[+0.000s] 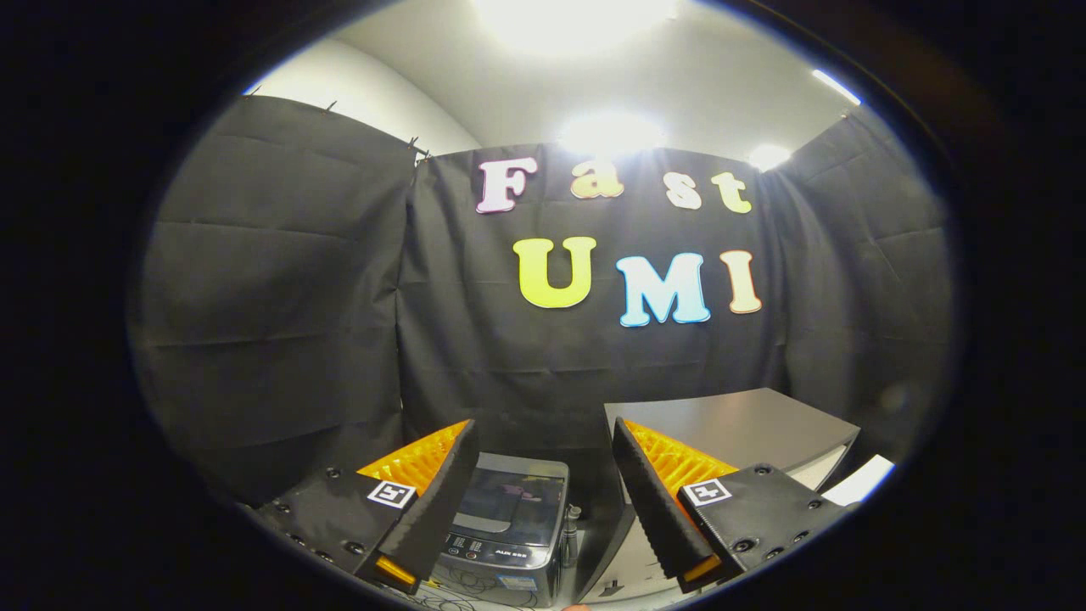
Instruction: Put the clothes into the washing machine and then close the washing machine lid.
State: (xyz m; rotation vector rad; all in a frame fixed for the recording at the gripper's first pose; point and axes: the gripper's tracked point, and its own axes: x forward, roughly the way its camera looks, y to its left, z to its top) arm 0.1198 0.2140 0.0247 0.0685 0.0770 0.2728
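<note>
I have the jaws (543,501) spread wide apart with nothing between them, held up in the air and looking across the booth. Their ribbed inner faces point toward each other across an open gap, and each one carries a small square marker tag on its outer block. Down in that gap, just beyond the left one, I see the washing machine (507,530), a small grey top-loader standing low against the black cloth wall (271,297). Its dark, glossy lid (513,496) lies flat on top, so it looks closed from here, and a control strip with small buttons runs along its near edge. A hose fitting stands just beside the machine's right flank, and a few loose cables lie on the floor in front of it. To the right of the machine, past the right one, a grey table (747,428) stands with its top bare where I can see it; its near corner is partly covered by that jaw. A white sheet or board (859,482) sits just beside the table's right end, too cut off for me to tell what it is. I cannot pick out any clothes. Bright ceiling lights glare above the cloth wall.
</note>
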